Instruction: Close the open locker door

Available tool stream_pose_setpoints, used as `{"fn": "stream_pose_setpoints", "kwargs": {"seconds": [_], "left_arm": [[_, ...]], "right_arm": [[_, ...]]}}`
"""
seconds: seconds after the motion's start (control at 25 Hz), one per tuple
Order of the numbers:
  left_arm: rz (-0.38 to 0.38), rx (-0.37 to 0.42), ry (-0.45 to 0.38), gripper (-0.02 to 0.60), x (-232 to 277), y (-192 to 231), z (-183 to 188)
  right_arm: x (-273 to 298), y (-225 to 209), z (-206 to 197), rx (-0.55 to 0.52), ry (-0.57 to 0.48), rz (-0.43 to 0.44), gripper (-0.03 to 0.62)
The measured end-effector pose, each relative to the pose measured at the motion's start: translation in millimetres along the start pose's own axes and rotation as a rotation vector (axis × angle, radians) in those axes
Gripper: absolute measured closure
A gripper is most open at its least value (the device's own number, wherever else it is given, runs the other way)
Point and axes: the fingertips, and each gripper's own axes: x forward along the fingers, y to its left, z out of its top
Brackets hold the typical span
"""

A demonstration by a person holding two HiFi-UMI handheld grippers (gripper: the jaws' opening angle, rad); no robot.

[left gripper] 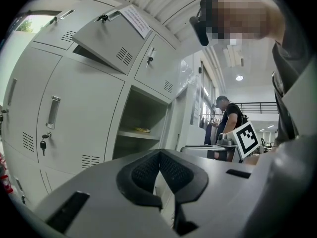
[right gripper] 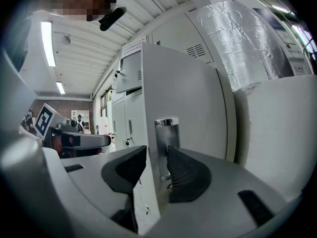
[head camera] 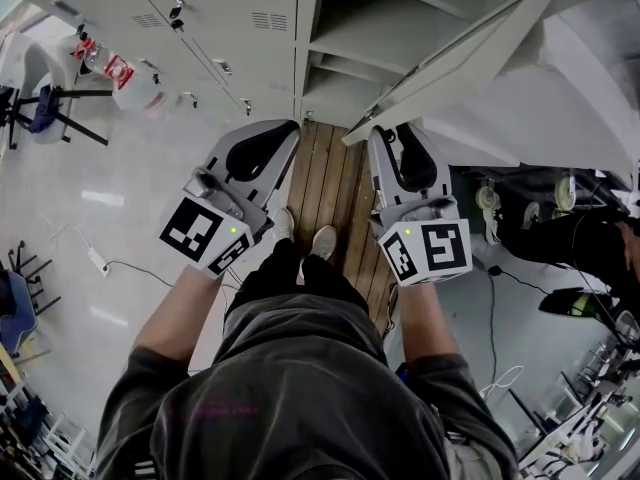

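The open locker door swings out from the grey locker bank, its edge near my right gripper. In the right gripper view the door runs edge-on between the jaws of my right gripper. One pad sits against the chrome handle and the other against the door's far face. The open compartment shows shelves, also seen in the left gripper view. My left gripper is held level to the left of the door. Its pads meet with nothing between them.
I stand on a wooden slatted platform in front of the lockers. An upper locker door hangs ajar. A chair, a water jug and floor cables lie left; cluttered equipment right. A person stands far back.
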Motion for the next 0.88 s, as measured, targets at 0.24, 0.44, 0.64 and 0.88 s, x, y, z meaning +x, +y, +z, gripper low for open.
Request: {"fn": "stream_pose_setpoints", "kwargs": {"seconds": [0.24, 0.44, 0.64, 0.88], "left_arm": [[-0.026, 0.009, -0.003, 0.566, -8, 23, 5], [-0.025, 0.016, 0.001, 0.566, -12, 44, 6], [-0.013, 0.013, -0.001, 0.566, -11, 59, 7], [0.017, 0.013, -0.007, 0.566, -3, 73, 10]], "right_arm": [[17, 7, 0, -0.003, -0.003, -0.039, 0.454], [33, 11, -2, -0.01, 0.0, -0.05, 0.456], [50, 15, 1, -0.014, 0.003, -0.041, 0.459], [70, 18, 5, -0.027, 0.006, 0.003, 0.459]]}}
